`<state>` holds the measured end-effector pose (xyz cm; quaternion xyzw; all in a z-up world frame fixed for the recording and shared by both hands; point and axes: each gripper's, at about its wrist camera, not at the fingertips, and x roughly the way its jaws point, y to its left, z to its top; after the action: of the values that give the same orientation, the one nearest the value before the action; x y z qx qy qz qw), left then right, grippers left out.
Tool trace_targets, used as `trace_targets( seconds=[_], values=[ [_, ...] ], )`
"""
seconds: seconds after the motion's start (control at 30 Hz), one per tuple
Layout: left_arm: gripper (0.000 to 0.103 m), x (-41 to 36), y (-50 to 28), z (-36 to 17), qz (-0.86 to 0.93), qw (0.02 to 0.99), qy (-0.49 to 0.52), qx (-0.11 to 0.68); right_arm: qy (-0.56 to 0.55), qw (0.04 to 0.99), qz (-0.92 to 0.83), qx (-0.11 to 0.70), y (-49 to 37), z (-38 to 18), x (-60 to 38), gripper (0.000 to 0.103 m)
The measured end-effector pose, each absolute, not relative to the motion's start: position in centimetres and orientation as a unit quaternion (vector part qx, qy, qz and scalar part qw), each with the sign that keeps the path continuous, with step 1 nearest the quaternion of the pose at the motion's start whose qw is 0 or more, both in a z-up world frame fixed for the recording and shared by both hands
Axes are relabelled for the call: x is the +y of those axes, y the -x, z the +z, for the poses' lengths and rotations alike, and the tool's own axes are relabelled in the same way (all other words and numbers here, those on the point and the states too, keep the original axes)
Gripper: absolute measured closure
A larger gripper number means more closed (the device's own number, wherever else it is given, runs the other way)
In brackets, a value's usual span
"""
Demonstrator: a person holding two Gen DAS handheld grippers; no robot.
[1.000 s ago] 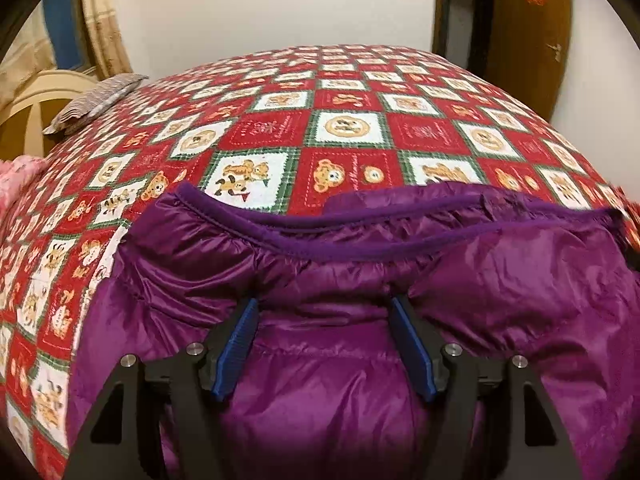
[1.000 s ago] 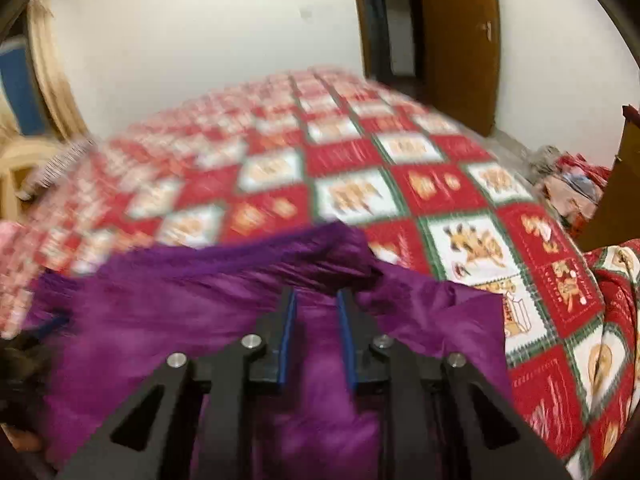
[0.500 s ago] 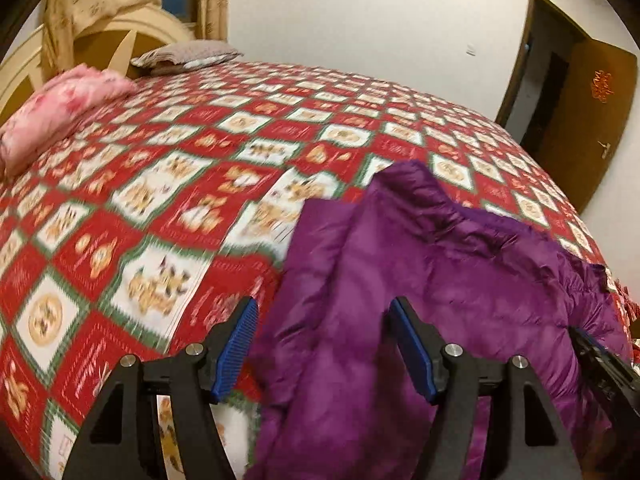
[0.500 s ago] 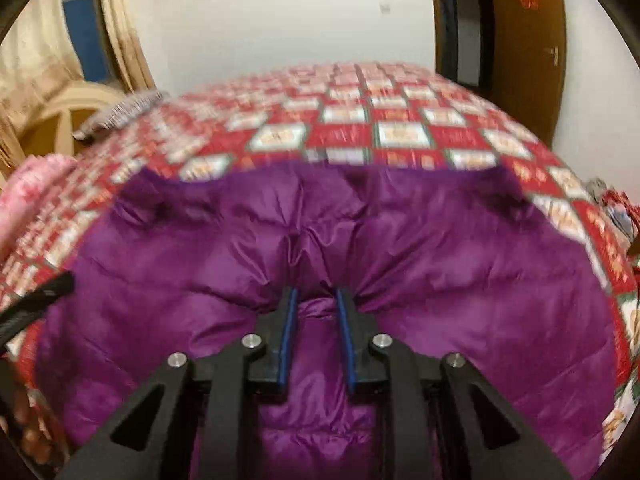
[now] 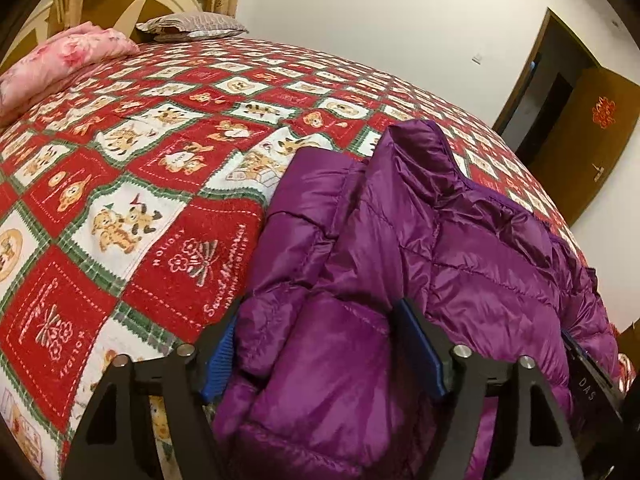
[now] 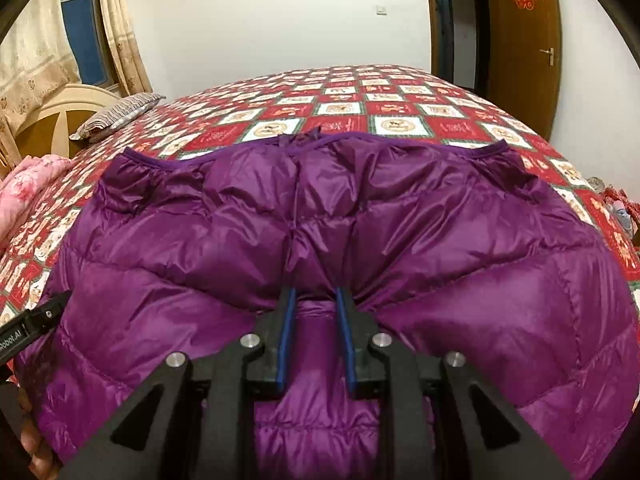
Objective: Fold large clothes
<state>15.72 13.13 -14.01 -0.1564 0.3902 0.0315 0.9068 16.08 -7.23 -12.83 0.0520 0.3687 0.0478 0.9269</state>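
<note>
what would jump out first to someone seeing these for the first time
A shiny purple puffer jacket fills the near foreground, spread on a bed under a red, white and green holiday blanket. The right gripper pinches a fold of it, while the left gripper has jacket between its opening jaws. A pink quilt lies by the headboard.

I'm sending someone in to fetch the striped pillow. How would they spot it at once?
Start at the bed with the red checked cover. Up by the cream headboard lie a pink quilt and the pillow. It is the flat grey one with thin stripes.
</note>
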Motion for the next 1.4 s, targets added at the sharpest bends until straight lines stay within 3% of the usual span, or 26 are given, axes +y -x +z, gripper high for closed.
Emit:
trace_targets(
  seconds=[0.7,0.77,0.83,1.1,1.4],
  values=[
    [0.024,12.9,-16.9,-14.2,0.021,0.897,0.15,0.415,0.0,0.93,0.021,0.366,-16.3,-12.9,-5.7,0.08],
    [0.038,13.3,-16.8,-14.1,0.0,0.892,0.176,0.416,0.003,0.93,0.02,0.366,-16.4,-12.9,-5.7,0.08],
    [0.063,13.6,-16.7,-14.0,-0.021,0.887,0.2,0.416,0.003,0.93,0.02,0.366,-16.4,-12.9,-5.8,0.08],
    [0.084,13.6,-16.1,-11.8,-0.046,0.887,0.224,0.401,0.003,0.93,0.02,0.366,-16.4,-12.9,-5.6,0.08],
    [0.09,9.9,-14.9,-5.6,-0.122,0.913,0.185,0.342,-0.004,0.929,0.024,0.368,-16.4,-12.8,-5.8,0.08]
  ],
)
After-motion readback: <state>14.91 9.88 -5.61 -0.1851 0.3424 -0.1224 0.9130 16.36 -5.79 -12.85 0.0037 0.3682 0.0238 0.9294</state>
